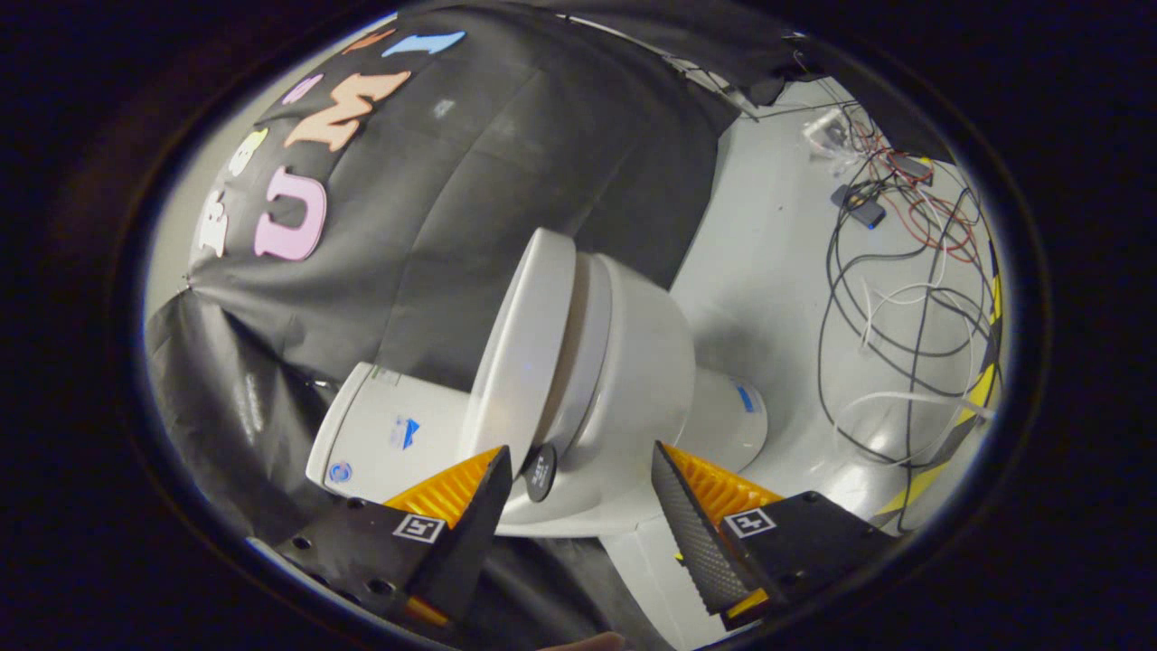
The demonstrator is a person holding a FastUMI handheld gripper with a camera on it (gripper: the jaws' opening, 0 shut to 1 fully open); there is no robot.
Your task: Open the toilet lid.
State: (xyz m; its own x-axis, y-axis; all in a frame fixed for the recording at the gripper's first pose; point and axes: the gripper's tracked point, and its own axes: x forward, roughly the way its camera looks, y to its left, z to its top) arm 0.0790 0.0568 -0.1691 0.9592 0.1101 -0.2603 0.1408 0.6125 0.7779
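White lid [522,348] stands raised off the bowl [633,380], just ahead of gripper [578,470], at its 11 o'clock. Jaws spread, holding nothing. Risk: lid not past balance, could fall shut; careless nudge would cause it.

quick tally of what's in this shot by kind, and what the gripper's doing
toilet: 1, its lid down over the seat
cistern: 1
round black knob on the toilet's side: 1
tangle of cables on the floor: 1
gripper: 1, fingers open, toilet just ahead, nothing held
total: 5
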